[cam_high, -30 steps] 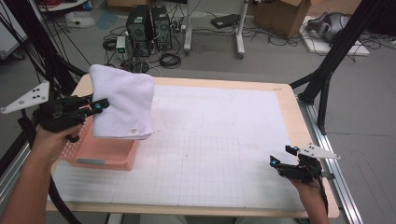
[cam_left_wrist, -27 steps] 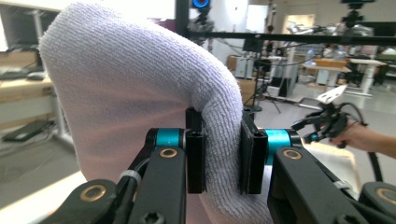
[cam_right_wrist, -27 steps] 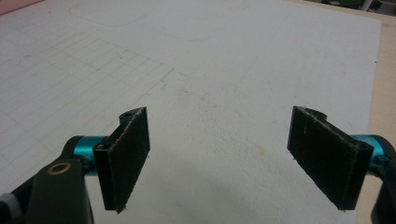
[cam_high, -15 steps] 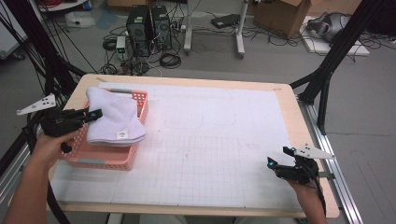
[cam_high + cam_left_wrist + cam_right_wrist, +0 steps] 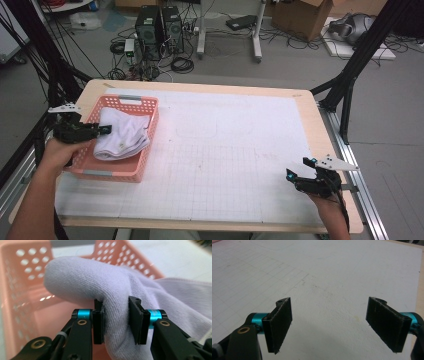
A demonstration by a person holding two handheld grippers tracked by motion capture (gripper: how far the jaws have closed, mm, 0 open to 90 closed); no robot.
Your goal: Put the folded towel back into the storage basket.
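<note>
The white towel lies folded in the pink basket at the left end of the bench, its long axis running away from the person along the basket's length. One thick fold of the towel stands between the jaws of the left gripper. Those jaws have just been opening; the cloth bulges between them and touches the left pad, while a thin gap shows at the right one, so the pinch looks released or nearly so. In the high view the left gripper reaches in over the basket's left wall, with the towel directly ahead of it and to its right.

The right gripper hovers well apart over the bench's near right corner, jaws spread wide with only bare white mat between them.

The left hand is far the nearer one. I judge the next move to be drawing that gripper straight back off the fold, leftward over the basket wall, without dragging the cloth along.
</note>
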